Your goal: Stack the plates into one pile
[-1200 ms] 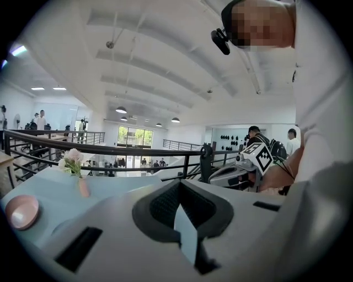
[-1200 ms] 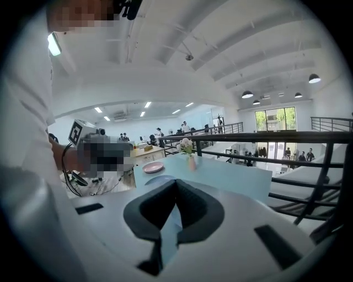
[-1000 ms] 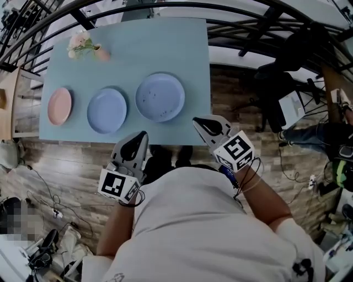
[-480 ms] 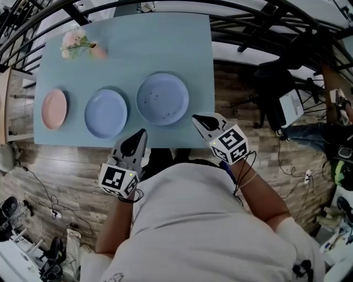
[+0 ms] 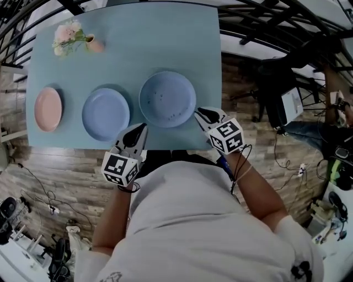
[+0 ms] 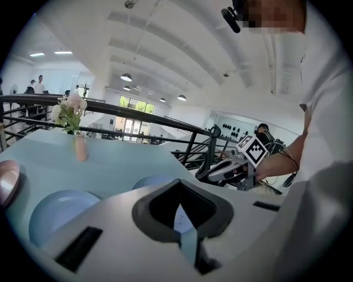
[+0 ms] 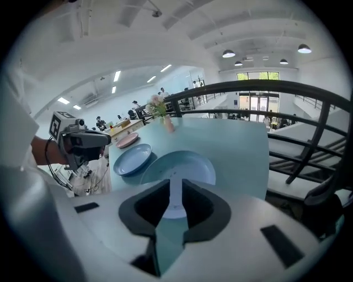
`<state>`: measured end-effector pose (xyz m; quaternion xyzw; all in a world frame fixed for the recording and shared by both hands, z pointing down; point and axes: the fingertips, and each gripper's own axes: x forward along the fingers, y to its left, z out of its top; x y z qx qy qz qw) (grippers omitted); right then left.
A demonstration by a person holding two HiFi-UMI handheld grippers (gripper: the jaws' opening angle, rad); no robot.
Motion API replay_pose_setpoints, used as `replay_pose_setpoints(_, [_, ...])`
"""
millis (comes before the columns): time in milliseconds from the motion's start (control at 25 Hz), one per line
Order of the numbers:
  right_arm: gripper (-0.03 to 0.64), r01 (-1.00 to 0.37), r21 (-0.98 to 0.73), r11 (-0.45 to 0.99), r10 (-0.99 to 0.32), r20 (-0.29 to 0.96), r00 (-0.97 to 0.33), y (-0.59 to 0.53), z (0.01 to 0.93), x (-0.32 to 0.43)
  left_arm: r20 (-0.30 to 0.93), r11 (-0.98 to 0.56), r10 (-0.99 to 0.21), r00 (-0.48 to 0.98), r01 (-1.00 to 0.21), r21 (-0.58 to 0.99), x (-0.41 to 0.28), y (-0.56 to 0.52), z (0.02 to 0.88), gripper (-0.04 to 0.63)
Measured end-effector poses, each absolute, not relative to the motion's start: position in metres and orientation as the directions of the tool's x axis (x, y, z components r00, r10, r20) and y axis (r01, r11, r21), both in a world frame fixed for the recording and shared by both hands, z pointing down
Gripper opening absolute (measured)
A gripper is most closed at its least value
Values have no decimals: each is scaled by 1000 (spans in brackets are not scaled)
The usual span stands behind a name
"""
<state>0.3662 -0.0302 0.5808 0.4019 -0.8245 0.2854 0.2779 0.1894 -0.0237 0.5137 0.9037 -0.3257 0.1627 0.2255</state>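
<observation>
Three round plates lie flat and face up, so none has a long axis. They form a row running left to right along the near part of the light blue surface (image 5: 149,44). The small pink plate (image 5: 47,109) is at the left end. The medium blue plate (image 5: 106,114) is in the middle. The large blue plate (image 5: 167,99), speckled with a few dark flecks, is at the right. The plates lie apart from one another and none is stacked.

A small vase of pale flowers (image 5: 83,41) stands at the far left corner, well apart from the row. Black railings (image 5: 265,16) curve round the far and right sides of the surface. Cables and bags clutter the wooden floor (image 5: 49,176). Nothing lies between the tools and the plates.

The person's forearms reach forward from the white-shirted torso (image 5: 187,220), with both tools pointing ahead and downward. The left tool (image 5: 142,128) hangs over the near edge, between the medium and large plates. Its tips meet, and it holds nothing. The right tool (image 5: 203,114) is just beside the near right rim of the large plate. Its jaws have just been opening and stand a narrow slit apart. Nothing is between them, and the large plate shows through the slit, ahead of the pads and untouched.
</observation>
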Motion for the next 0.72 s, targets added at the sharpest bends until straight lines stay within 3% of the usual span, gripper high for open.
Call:
replay_pose_setpoints(280, [132, -870, -295, 396, -434, 775, -460, -44, 631, 378, 472, -684, -471, 745, -647, 337, 187, -50, 542, 5])
replay_pose_setpoints(720, [158, -907, -375, 192, -348, 838, -421, -66, 686, 390, 526, -669, -405, 748, -634, 388, 183, -74, 578, 5])
